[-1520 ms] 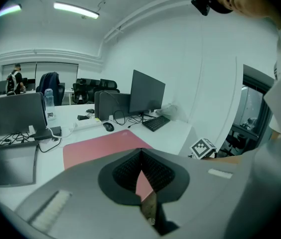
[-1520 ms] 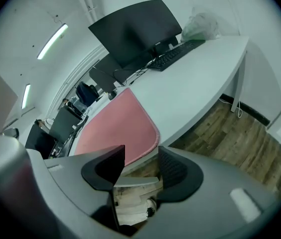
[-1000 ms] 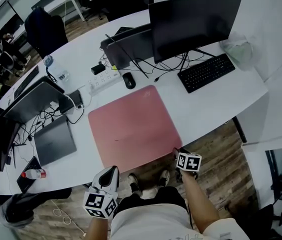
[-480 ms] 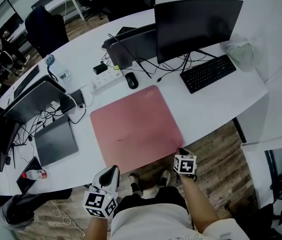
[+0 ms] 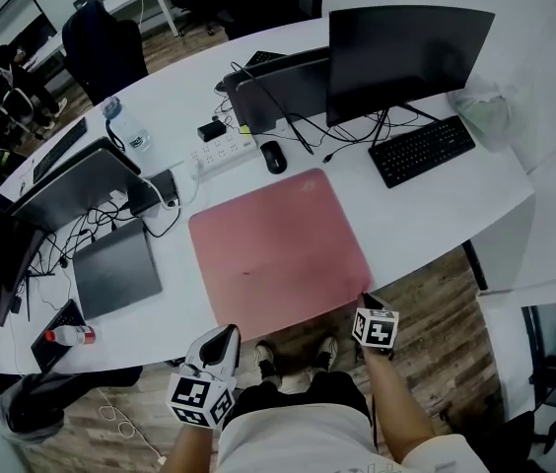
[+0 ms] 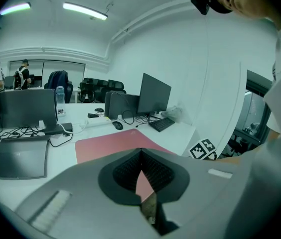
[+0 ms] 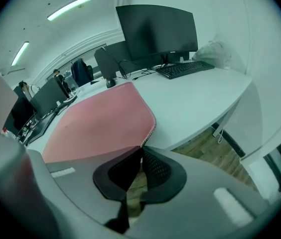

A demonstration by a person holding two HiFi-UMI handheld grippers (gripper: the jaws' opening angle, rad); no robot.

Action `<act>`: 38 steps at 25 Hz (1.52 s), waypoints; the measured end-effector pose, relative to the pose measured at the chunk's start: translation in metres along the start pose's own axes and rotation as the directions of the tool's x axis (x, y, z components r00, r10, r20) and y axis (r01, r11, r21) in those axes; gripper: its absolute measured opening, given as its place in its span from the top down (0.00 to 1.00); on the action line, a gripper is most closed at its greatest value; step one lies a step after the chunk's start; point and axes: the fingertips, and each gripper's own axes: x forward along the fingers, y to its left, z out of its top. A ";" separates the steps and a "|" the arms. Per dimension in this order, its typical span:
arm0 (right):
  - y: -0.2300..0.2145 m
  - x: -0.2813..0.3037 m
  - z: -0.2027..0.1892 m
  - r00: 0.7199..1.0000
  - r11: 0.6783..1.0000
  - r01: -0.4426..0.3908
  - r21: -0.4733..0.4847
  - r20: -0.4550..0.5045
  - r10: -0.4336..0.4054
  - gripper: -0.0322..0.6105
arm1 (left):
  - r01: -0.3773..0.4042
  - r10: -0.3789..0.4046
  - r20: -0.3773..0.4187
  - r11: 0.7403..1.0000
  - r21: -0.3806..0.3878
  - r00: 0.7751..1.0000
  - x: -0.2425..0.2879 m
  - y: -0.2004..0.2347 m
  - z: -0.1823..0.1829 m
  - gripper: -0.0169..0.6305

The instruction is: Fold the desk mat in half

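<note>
Now | right gripper (image 7: 141, 149) clamped on desk mat (image 5: 278, 249) near-right corner | left gripper (image 6: 140, 152) clamped near-left corner

Off-task stuff only. A black monitor (image 5: 406, 52) is standing well ahead of the right gripper (image 5: 366, 301). A black keyboard (image 5: 422, 150) is lying in front of it, and a crumpled white bag (image 5: 483, 106) is sitting further right. A mouse (image 5: 274, 156) and a white power strip (image 5: 224, 149) are lying side by side far ahead, between the two grippers. A closed grey laptop (image 5: 117, 269) is lying ahead-left of the left gripper (image 5: 223, 335). A dark screen (image 5: 81, 180) is standing beyond it, with cables trailing around (too tangled to trace). A water bottle (image 5: 125, 126) is standing further out. A red-capped bottle (image 5: 66, 335) is lying well left of the left gripper. Wood floor (image 5: 436, 304) is showing beside the right gripper.
</note>
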 end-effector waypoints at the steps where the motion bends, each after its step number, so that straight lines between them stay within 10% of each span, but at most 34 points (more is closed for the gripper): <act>1: 0.002 -0.004 0.003 1.000 1.000 -0.010 -0.008 0.017 0.011 0.91 | -0.002 0.002 0.002 1.000 -0.004 1.000 -0.001 0.001 -0.001 0.97; 16: 0.158 -0.045 0.046 0.926 0.902 -0.305 -0.306 0.125 0.355 0.91 | -0.091 0.098 0.075 0.992 -0.082 0.992 -0.046 0.044 -0.001 0.97; 38: 0.353 -0.026 -0.058 0.788 0.579 -0.601 -0.550 -0.288 0.544 0.91 | -0.383 0.420 0.100 0.885 -0.264 0.902 -0.169 0.133 -0.059 0.97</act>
